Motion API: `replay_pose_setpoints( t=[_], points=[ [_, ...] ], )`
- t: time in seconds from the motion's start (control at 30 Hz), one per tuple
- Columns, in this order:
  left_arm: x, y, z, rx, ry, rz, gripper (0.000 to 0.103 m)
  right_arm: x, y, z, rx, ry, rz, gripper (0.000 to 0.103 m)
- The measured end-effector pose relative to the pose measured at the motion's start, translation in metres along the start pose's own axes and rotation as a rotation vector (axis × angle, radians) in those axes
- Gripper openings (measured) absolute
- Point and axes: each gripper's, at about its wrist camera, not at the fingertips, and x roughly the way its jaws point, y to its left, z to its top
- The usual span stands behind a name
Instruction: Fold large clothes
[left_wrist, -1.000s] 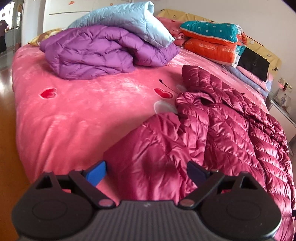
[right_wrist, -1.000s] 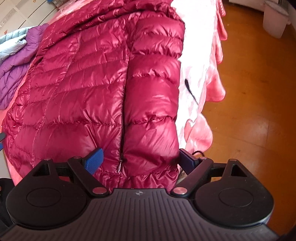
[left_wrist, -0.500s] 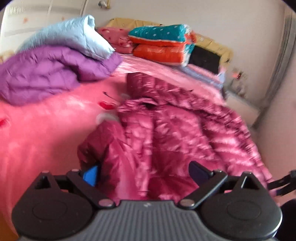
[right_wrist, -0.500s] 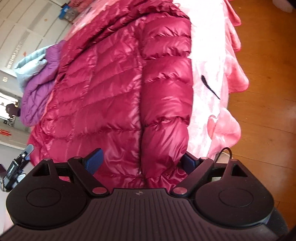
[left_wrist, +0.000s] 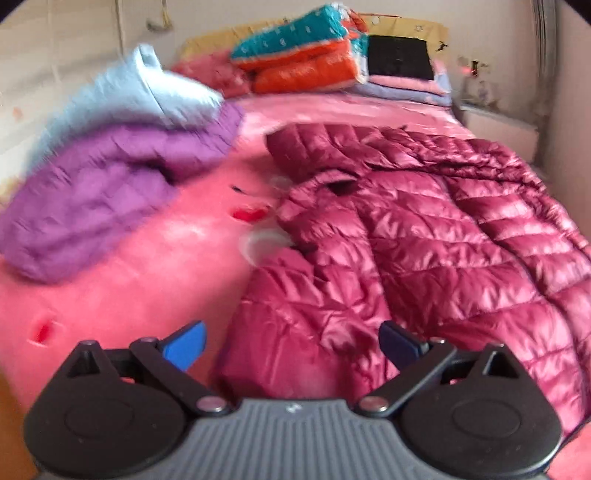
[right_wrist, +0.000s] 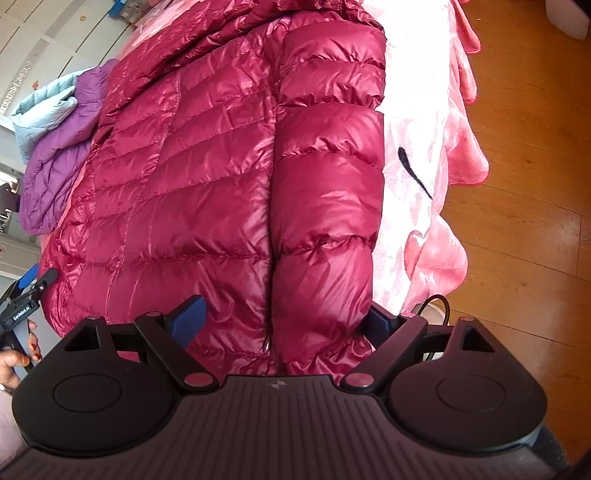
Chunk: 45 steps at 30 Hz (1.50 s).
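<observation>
A dark red quilted down jacket (left_wrist: 424, 240) lies spread on the pink bedspread (left_wrist: 129, 295). One sleeve (left_wrist: 295, 314) runs toward my left gripper (left_wrist: 291, 332), which stands open just over the sleeve's end, its blue pads apart from the cloth. In the right wrist view the jacket (right_wrist: 221, 166) lies front up with its other sleeve (right_wrist: 328, 166) folded along the body. My right gripper (right_wrist: 284, 308) is open wide at the hem, with puffy cloth bulging between the fingers. The left gripper (right_wrist: 26, 291), held by a hand (right_wrist: 14, 362), shows at the left edge.
A folded purple jacket (left_wrist: 103, 192) with a light blue one (left_wrist: 140, 96) on top sits on the bed's left side. Folded quilts (left_wrist: 306, 55) are stacked at the headboard. A white nightstand (left_wrist: 498, 125) stands to the right. Wooden floor (right_wrist: 517, 147) lies beyond the bed's edge.
The left wrist view has rolled and swung right, so the red jacket fills more of it. The right gripper stays at the hem, tilted a little; the left gripper has come into its view.
</observation>
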Motion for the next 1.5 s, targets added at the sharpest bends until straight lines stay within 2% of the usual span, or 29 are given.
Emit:
replay_pose_setpoints(
  t=[0.07,0.13,0.2,0.3,0.4,0.53,0.7,0.83,0.93,0.97,1.0,1.07,1.17,1.27,1.33,1.43,1.5],
  points=[
    [0.013,0.009,0.0,-0.074,0.046,-0.053,0.096,0.003,0.002,0.002,0.005,0.008,-0.008,0.103],
    [0.023,0.014,-0.001,-0.148,0.1,-0.135,0.084,0.006,0.003,0.002,0.006,0.02,-0.011,0.103],
    [0.026,0.012,-0.004,-0.179,0.144,-0.166,0.062,0.008,0.004,0.002,-0.002,0.026,-0.018,0.103],
    [0.024,0.002,-0.007,-0.193,0.183,-0.204,0.038,0.008,0.009,0.003,-0.021,0.012,-0.034,0.103],
    [0.015,-0.008,-0.012,-0.211,0.196,-0.244,0.023,0.009,0.011,0.003,-0.029,0.006,-0.046,0.103],
    [-0.008,-0.018,-0.019,-0.209,0.204,-0.267,0.013,0.009,0.014,0.003,-0.029,-0.008,-0.051,0.103],
    [-0.045,-0.009,-0.035,-0.298,0.22,-0.313,0.013,0.003,0.01,0.0,0.003,-0.04,-0.048,0.103],
    [-0.063,0.003,-0.051,-0.408,0.252,-0.303,0.017,0.0,0.006,0.001,0.032,-0.053,-0.033,0.103],
    [-0.061,0.001,-0.056,-0.369,0.305,-0.213,0.038,0.001,0.007,0.003,0.034,-0.05,-0.031,0.103],
    [-0.06,-0.001,-0.057,-0.363,0.31,-0.205,0.052,0.001,0.007,0.004,0.03,-0.049,-0.033,0.103],
    [-0.06,-0.003,-0.057,-0.359,0.31,-0.201,0.071,0.002,0.008,0.004,0.024,-0.046,-0.036,0.103],
    [-0.059,-0.011,-0.053,-0.322,0.291,-0.172,0.087,0.001,0.004,0.006,0.017,-0.037,-0.038,0.103],
    [-0.052,-0.022,-0.044,-0.242,0.26,-0.14,0.093,0.002,0.004,0.006,0.027,-0.037,-0.04,0.103],
    [-0.042,-0.028,-0.04,-0.184,0.255,-0.1,0.095,-0.004,-0.003,0.005,0.062,-0.053,-0.036,0.103],
    [-0.034,-0.028,-0.037,-0.191,0.26,-0.135,0.09,-0.011,-0.013,0.005,0.105,-0.077,-0.028,0.103],
    [-0.026,-0.034,-0.035,-0.186,0.283,-0.174,0.074,-0.011,-0.029,0.005,0.166,-0.058,-0.06,0.103],
    [-0.023,-0.039,-0.037,-0.18,0.304,-0.183,0.058,-0.007,-0.034,0.005,0.166,-0.02,-0.076,0.103]
  ],
)
